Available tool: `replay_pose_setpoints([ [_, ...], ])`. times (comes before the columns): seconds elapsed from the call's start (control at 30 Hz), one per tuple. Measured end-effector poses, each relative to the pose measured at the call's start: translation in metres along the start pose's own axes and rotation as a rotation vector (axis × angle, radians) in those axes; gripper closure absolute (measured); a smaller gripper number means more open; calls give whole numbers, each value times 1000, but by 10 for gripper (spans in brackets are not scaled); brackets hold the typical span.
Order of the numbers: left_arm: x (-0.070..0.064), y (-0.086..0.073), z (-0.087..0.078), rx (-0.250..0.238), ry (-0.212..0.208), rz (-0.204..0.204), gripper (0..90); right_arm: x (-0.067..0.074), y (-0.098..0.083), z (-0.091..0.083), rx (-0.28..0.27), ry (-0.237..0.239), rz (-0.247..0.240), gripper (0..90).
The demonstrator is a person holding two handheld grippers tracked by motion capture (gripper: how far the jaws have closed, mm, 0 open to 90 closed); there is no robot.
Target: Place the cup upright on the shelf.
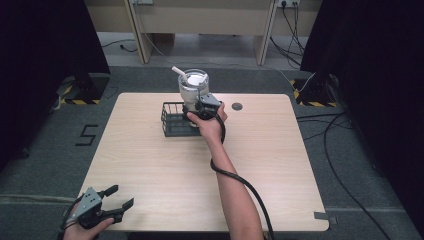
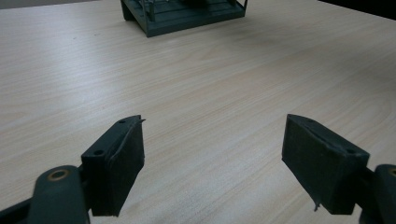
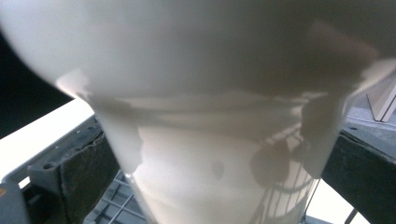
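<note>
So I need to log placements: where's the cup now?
In the high view the cup stands at the table's far middle, in the dark wire basket, with the right gripper around it.

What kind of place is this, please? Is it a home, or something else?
Probably a lab or recording studio, not a home. A bare wooden table stands on grey carpet between black curtains, hazard tape marks the stand feet, and loose cables run across the floor.

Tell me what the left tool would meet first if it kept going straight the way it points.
Probably the dark wire basket: the left tool, jaws open, points across bare table towards it, nothing between. Depth is unclear.
</note>
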State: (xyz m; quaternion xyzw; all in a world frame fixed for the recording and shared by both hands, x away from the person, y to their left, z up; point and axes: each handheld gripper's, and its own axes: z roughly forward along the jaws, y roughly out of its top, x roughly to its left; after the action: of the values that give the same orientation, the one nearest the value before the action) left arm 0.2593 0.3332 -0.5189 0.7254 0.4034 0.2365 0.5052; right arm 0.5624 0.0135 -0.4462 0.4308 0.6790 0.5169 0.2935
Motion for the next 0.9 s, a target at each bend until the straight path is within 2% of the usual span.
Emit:
replay_pose_setpoints([
  [0.5, -1, 0, 0, -2, -1, 0, 204, 3, -7, -13, -10, 5, -12, 5],
  [0.83, -2, 1, 0, -6, 1, 6, 204, 6, -7, -34, -10, 18, -40, 14],
  [0.9, -2, 1, 0, -3, 2, 10, 203, 5, -8, -43, -16, 24, -30, 35],
])
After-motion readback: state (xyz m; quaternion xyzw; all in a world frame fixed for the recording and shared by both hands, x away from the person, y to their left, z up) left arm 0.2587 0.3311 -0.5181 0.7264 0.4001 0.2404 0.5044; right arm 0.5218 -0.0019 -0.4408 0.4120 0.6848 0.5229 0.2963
